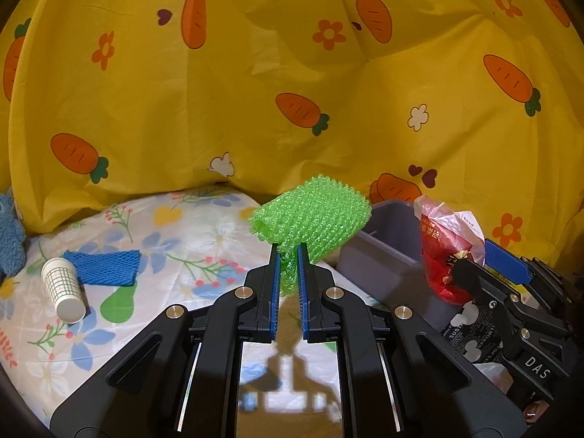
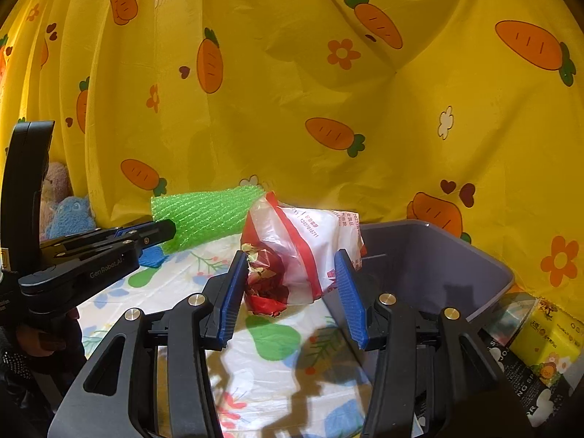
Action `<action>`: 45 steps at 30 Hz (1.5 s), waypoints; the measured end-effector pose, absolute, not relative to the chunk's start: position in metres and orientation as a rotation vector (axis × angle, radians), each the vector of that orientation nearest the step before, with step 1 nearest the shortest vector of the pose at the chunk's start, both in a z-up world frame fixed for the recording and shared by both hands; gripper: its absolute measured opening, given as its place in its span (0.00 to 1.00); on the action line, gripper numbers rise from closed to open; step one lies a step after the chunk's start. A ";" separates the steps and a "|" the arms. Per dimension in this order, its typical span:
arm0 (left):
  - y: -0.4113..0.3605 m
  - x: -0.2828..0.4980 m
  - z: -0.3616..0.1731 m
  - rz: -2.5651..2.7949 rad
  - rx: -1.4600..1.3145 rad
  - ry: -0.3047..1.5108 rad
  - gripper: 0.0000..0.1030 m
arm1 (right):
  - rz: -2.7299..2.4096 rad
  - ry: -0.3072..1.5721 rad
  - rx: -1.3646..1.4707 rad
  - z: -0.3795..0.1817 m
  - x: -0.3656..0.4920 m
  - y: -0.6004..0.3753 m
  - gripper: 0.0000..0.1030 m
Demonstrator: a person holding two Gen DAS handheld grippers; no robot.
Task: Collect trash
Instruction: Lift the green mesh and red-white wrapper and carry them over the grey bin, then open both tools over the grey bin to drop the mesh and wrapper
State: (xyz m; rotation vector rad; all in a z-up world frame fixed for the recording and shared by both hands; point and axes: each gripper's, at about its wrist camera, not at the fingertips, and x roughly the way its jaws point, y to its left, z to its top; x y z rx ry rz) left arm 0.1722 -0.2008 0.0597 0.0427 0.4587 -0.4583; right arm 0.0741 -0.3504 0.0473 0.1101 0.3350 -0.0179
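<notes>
My left gripper (image 1: 288,253) is shut on a green foam net (image 1: 310,219), which hangs above the floral sheet (image 1: 175,255). In the right wrist view that net (image 2: 204,217) and the left gripper (image 2: 168,230) appear at left. My right gripper (image 2: 292,273) is shut on a crumpled red and white plastic bag (image 2: 303,248), held beside the near rim of a grey bin (image 2: 438,255). From the left wrist view, the bag (image 1: 441,252) and right gripper (image 1: 481,259) sit over the bin (image 1: 383,259). A paper cup (image 1: 62,288) and a blue foam net (image 1: 102,266) lie on the sheet at left.
A yellow carrot-print curtain (image 1: 292,73) hangs close behind everything. Plush toys (image 2: 69,215) sit in the left corner. A yellow carton (image 2: 544,343) and a black printed bag (image 1: 471,335) lie to the right of the bin. A person's hand (image 2: 43,343) holds the left gripper.
</notes>
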 end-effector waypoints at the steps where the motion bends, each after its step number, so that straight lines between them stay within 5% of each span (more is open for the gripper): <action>1: -0.209 0.173 0.061 -0.480 0.049 0.458 0.08 | -0.038 0.329 0.114 0.049 0.074 -0.358 0.47; 16: -0.317 0.206 0.059 -0.681 0.075 0.507 0.08 | -0.307 0.320 0.158 0.040 0.083 -0.442 0.47; 45: -0.345 0.241 0.033 -0.716 0.053 0.603 0.08 | -0.288 0.361 0.179 0.021 0.108 -0.451 0.50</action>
